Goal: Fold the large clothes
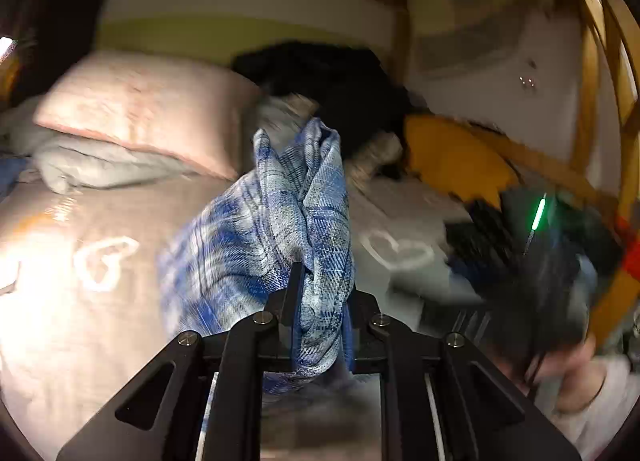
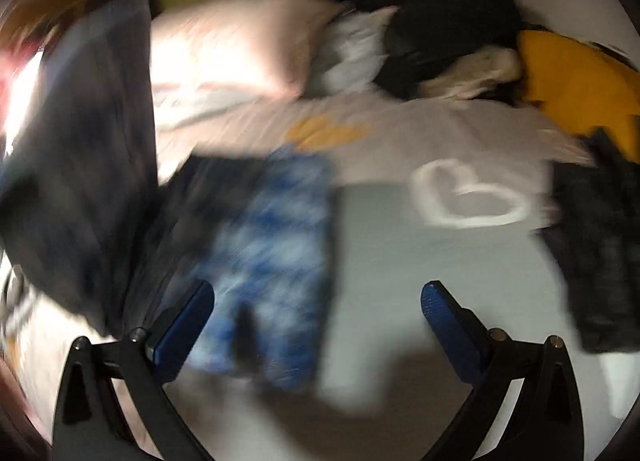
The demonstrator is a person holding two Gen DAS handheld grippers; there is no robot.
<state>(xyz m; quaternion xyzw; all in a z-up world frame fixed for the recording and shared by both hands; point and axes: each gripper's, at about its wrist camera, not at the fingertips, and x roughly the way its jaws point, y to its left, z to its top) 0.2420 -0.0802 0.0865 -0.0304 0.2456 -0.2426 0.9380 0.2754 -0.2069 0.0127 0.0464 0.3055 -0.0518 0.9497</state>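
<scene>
My left gripper [image 1: 316, 289] is shut on a blue-and-white plaid garment [image 1: 280, 221] and holds it bunched up above the bed; the cloth drapes down over the fingers. In the right wrist view the same plaid garment [image 2: 272, 261] hangs blurred in the middle, over the bedsheet [image 2: 400, 261]. My right gripper [image 2: 318, 313] is open and empty, its blue-padded fingers [image 2: 444, 317] spread wide, with the garment's lower edge near the left finger.
A pink pillow [image 1: 144, 109] lies at the head of the bed on a heart-print sheet [image 1: 60, 261]. Black clothes [image 1: 336, 89], a yellow garment [image 1: 452, 157] and dark clothes [image 2: 600, 261] lie at the back and right. A wooden bed frame [image 1: 592, 101] stands at right.
</scene>
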